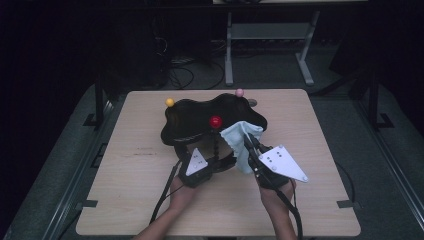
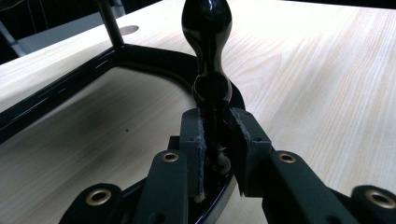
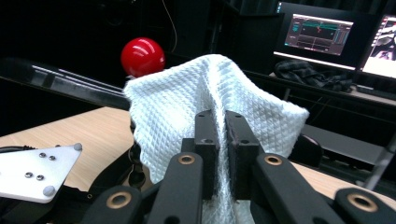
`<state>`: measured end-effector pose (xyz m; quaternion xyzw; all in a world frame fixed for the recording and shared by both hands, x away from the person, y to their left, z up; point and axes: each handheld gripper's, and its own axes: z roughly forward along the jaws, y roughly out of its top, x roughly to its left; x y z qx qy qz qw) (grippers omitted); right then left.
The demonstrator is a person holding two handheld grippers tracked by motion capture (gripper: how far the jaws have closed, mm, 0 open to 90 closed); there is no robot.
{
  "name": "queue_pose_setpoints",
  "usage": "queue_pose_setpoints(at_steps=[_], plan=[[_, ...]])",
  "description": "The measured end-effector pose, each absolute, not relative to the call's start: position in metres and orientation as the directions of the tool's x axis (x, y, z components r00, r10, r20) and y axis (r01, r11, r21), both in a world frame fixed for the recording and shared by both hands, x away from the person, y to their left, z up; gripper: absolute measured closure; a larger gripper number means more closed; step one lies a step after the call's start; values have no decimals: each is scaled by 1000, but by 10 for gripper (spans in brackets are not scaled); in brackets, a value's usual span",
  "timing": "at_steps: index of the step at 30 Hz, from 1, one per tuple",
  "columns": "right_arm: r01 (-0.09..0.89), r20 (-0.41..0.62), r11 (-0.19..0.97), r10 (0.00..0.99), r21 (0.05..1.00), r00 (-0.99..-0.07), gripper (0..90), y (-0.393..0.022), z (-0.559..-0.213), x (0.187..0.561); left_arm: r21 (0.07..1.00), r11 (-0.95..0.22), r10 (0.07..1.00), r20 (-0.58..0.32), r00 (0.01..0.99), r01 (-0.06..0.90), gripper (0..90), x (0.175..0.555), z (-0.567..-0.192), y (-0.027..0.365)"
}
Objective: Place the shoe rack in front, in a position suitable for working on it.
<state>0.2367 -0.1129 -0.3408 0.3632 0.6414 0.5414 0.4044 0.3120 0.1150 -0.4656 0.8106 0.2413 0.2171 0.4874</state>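
No readable writing anywhere; screens behind the desk too blurred to read. Left gripper (image 2: pixel 215 140) clamped narrow on the glossy black turned post (image 2: pixel 208 70) of a black, wavy-edged tiered stand (image 1: pixel 200 122), near the middle of the pale wooden desk (image 1: pixel 310 200), toward its far edge. Right gripper (image 3: pixel 215 140) pinched shut on a white, diamond-weave cloth (image 3: pixel 187 107), draped against the stand's right side beside a red ball knob (image 3: pixel 142 57).

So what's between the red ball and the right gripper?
In the right gripper view, a white cloth held by the right gripper hangs in front of the red ball.
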Motion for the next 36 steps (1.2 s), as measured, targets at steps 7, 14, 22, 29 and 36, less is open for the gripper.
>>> queue_pose_setpoints(at_steps=[7,14,22,29,36], plan=[[65,-29,55,936,996,-350,847,-148,-341,249,894,-410,604,119,788,179,755,312,-466,116],[63,-49,80,918,995,-394,847,-136,-341,243,894,-406,611,113,784,188,755,313,-465,121],[106,-2,44,932,993,-362,847,-153,-341,262,895,-401,619,107,778,196,754,315,-465,125],[94,-19,65,905,993,-425,846,-137,-340,253,896,-387,648,95,756,219,745,317,-465,132],[116,1,50,918,992,-398,847,-149,-339,267,903,-368,666,89,740,223,714,318,-463,129]])
